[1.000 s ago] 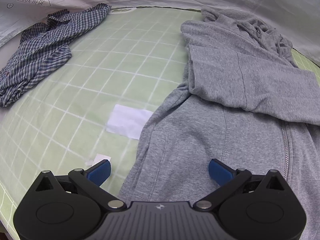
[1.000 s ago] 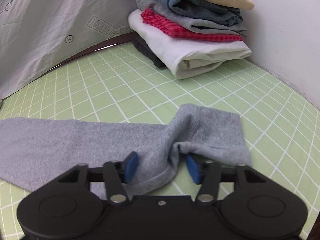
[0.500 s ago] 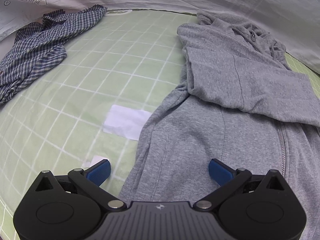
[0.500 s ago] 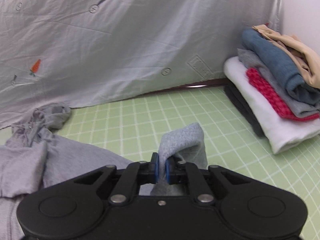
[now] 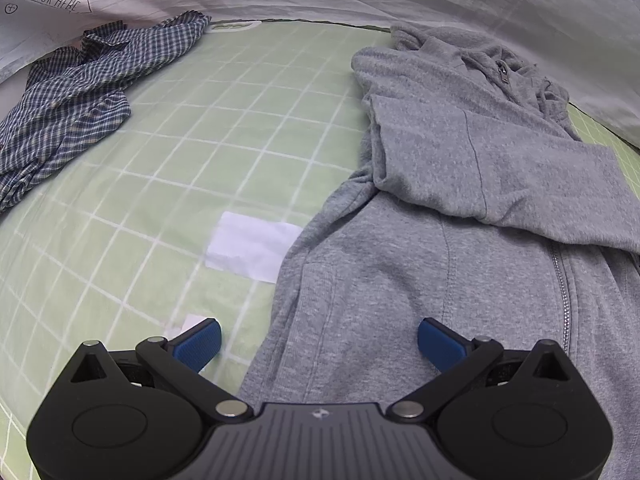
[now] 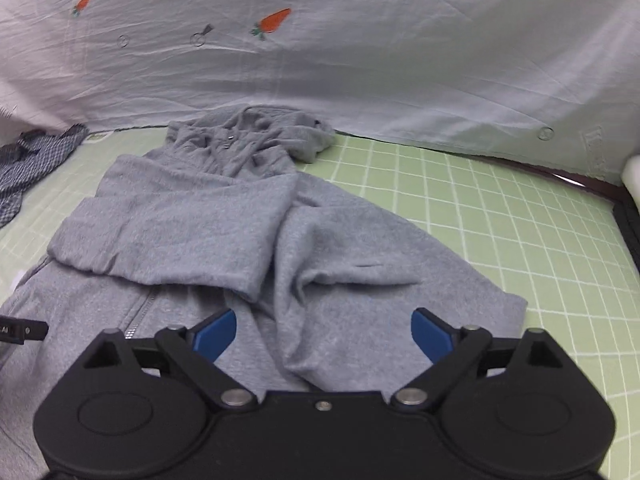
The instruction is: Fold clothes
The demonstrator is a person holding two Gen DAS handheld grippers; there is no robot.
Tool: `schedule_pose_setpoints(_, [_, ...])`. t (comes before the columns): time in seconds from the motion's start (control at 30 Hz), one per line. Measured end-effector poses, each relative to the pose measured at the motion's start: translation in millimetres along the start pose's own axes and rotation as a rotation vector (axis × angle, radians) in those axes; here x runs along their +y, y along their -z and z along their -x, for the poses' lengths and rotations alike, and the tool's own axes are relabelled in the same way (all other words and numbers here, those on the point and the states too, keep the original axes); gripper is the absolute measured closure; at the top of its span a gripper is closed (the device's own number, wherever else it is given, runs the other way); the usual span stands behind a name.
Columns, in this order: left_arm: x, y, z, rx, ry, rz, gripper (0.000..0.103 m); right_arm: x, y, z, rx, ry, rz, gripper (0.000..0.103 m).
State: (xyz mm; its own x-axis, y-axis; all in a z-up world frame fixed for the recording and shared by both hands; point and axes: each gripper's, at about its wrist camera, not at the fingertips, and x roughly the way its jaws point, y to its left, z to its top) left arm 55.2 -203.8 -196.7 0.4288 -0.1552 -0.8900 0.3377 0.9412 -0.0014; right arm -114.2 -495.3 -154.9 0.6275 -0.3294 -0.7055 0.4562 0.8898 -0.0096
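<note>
A grey zip hoodie [image 5: 460, 208] [image 6: 224, 216] lies flat on the green grid mat [image 5: 208, 152] [image 6: 480, 208]. Both sleeves are folded across its chest; the right sleeve [image 6: 360, 272] lies loose and rumpled over the front. My left gripper [image 5: 318, 340] hovers open over the hoodie's lower left edge, with one blue pad above the mat and one above the fabric. My right gripper [image 6: 324, 334] is over the dropped sleeve, its jaws opening wide, pads not pressing the cloth.
A blue checked shirt [image 5: 80, 92] [image 6: 28, 164] lies crumpled at the mat's far left. A white paper patch [image 5: 252, 246] sits on the mat beside the hoodie. A white sheet with carrot prints [image 6: 320, 48] hangs behind. A folded pile's edge [image 6: 632, 176] shows at far right.
My right gripper closed on the sleeve's cuff, carried it left over the hoodie's front and let it go there, jaws now wide. The left gripper stayed put and open.
</note>
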Motion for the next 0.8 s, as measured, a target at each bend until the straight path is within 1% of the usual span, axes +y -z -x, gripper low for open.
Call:
schedule_pose_setpoints(0.1, [-3,-3,1,0.020,-0.023,0.001,0.000,-39,11,10,-0.010,0.111,-0.115,0.001])
schedule_pose_setpoints(0.17, [-9,-5,5,0.013,-0.048,-0.026,0.000,-62,23,18,-0.008,0.188,-0.167,0.000])
schedule_pose_setpoints(0.23, [-18,-9,12,-0.016,-0.052,-0.060,0.000,-83,37,25,0.007,0.265,-0.216,0.000])
schedule_pose_setpoints(0.3, [-28,-17,20,-0.050,-0.037,-0.095,0.000,-103,50,30,0.024,0.323,-0.281,0.000])
schedule_pose_setpoints(0.43, [-59,-37,39,-0.123,-0.008,-0.177,0.000,-137,72,37,0.046,0.410,-0.430,0.000])
schedule_pose_setpoints(0.5, [-79,-50,42,-0.139,0.037,-0.207,0.000,-150,76,36,0.052,0.429,-0.468,0.000])
schedule_pose_setpoints(0.57, [-99,-62,39,-0.139,0.086,-0.233,0.000,-160,76,31,0.064,0.437,-0.475,0.000])
schedule_pose_setpoints(0.67, [-136,-78,36,-0.143,0.124,-0.291,0.000,-173,74,24,0.082,0.448,-0.484,0.000])
schedule_pose_setpoints(0.77, [-172,-86,35,-0.156,0.215,-0.367,0.000,-182,72,18,0.092,0.458,-0.491,0.000])
schedule_pose_setpoints(0.8, [-184,-87,33,-0.154,0.258,-0.404,0.000,-186,72,15,0.098,0.463,-0.490,0.000])
